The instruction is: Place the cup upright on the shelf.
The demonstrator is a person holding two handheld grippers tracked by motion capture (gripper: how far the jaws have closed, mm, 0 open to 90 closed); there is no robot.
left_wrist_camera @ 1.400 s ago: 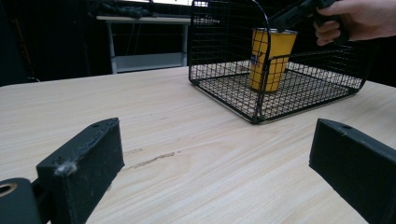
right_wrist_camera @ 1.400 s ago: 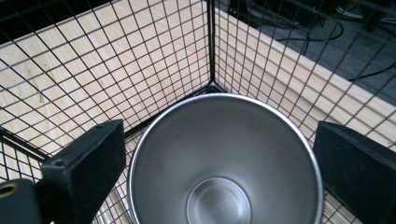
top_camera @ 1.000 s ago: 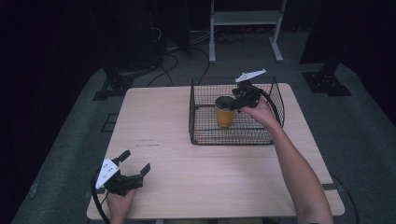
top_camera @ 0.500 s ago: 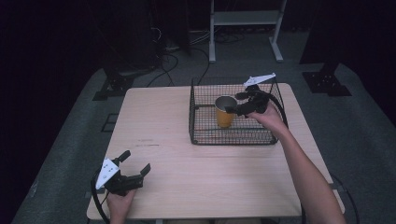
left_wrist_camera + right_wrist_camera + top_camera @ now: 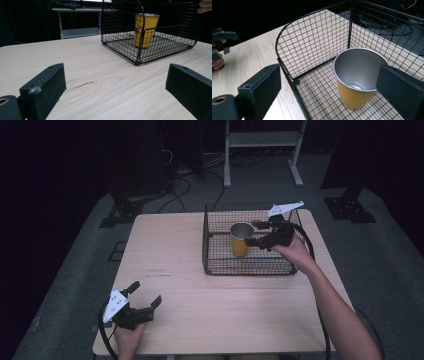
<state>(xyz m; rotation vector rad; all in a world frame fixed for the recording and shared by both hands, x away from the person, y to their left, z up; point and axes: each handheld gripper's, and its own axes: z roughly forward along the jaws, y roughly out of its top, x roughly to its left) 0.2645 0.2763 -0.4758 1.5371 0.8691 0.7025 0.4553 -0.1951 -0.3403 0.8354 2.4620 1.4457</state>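
Dark studio, pale wooden desk (image 5: 200, 285): my right tool (image 5: 256, 233) hangs wide open and empty just above the yellow cup (image 5: 240, 240), upright in the wire basket (image 5: 250, 266) ahead. Light, thin-walled, probably slick; its rim looks the best hold.

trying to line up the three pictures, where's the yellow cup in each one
High view: the yellow cup stands upright inside the wire basket, right of centre, just left of the right gripper.
Left gripper view: upper right, far off, behind the basket's mesh.
Right gripper view: lower right, close, seen from above with its silver inside showing.
Shared landmark: the black wire basket on the wooden table.
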